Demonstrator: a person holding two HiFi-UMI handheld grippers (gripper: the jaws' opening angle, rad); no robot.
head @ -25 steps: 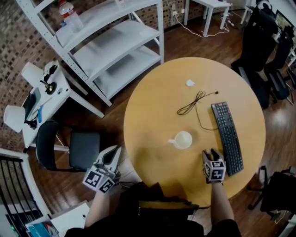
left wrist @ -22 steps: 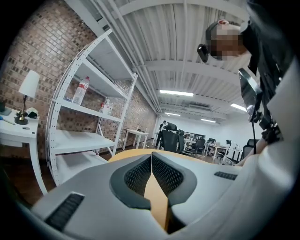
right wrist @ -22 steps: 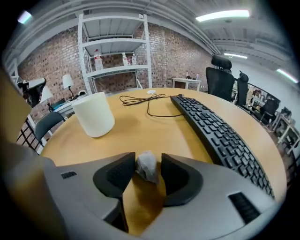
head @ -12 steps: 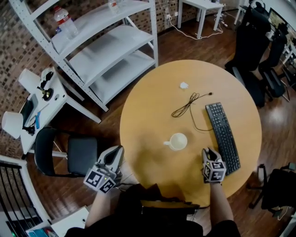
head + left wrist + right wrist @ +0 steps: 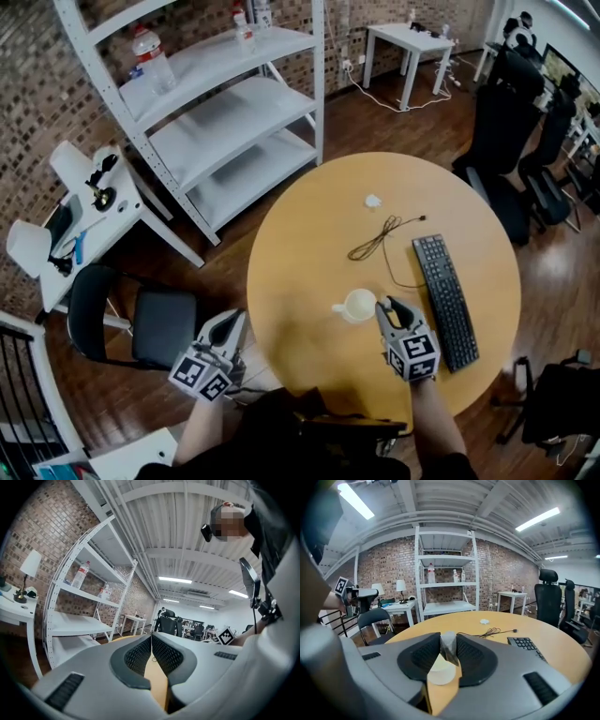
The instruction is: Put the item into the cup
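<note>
A white cup (image 5: 359, 305) with a handle stands on the round wooden table (image 5: 309, 244). My right gripper (image 5: 389, 307) hovers just right of the cup, jaws pointing at its rim. In the right gripper view a small pale grey, crumpled item (image 5: 448, 644) is pinched between the pads of my right gripper (image 5: 449, 642); the jaws are easing open slightly, and the cup (image 5: 440, 671) shows just beneath them. My left gripper (image 5: 211, 361) hangs off the table's near left edge. In its own view the left gripper (image 5: 151, 641) is shut, holding nothing.
A black keyboard (image 5: 444, 300) lies right of the cup, a coiled black cable (image 5: 380, 239) beyond it, and a small white scrap (image 5: 372, 201) farther back. A white shelf unit (image 5: 216, 112) stands at back left, a black chair (image 5: 141, 323) at left, office chairs (image 5: 506, 112) at right.
My right gripper has moved left from beside the keyboard's near end to the cup's right side. The left gripper has stayed about where it was.
</note>
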